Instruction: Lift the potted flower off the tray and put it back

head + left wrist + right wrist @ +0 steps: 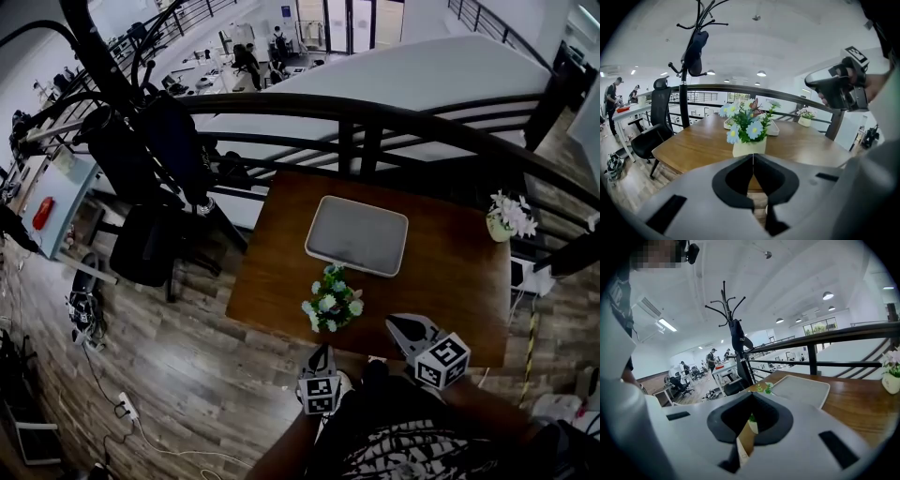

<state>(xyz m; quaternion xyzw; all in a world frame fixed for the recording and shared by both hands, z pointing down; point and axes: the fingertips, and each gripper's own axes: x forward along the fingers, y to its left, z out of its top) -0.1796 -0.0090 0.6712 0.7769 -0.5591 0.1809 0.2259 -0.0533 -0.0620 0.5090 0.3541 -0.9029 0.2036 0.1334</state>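
The potted flower [332,300], blue and white blooms in a cream pot, stands on the wooden table [441,281] just in front of the grey tray [356,234], which holds nothing. Both grippers hover off the table's near edge, apart from the pot. My left gripper [323,350] is shut and empty, with the pot [750,147] straight ahead of its tips [753,154]. My right gripper [394,322] is also shut on nothing, to the right of the flower. In its own view the jaws [752,393] hide most of the plant [762,388], and the tray [801,390] lies beyond.
A second small potted flower [509,217] sits at the table's far right edge. A dark railing [375,117] runs behind the table. A coat stand [141,103] and an office chair [145,244] stand to the left, on the wooden floor.
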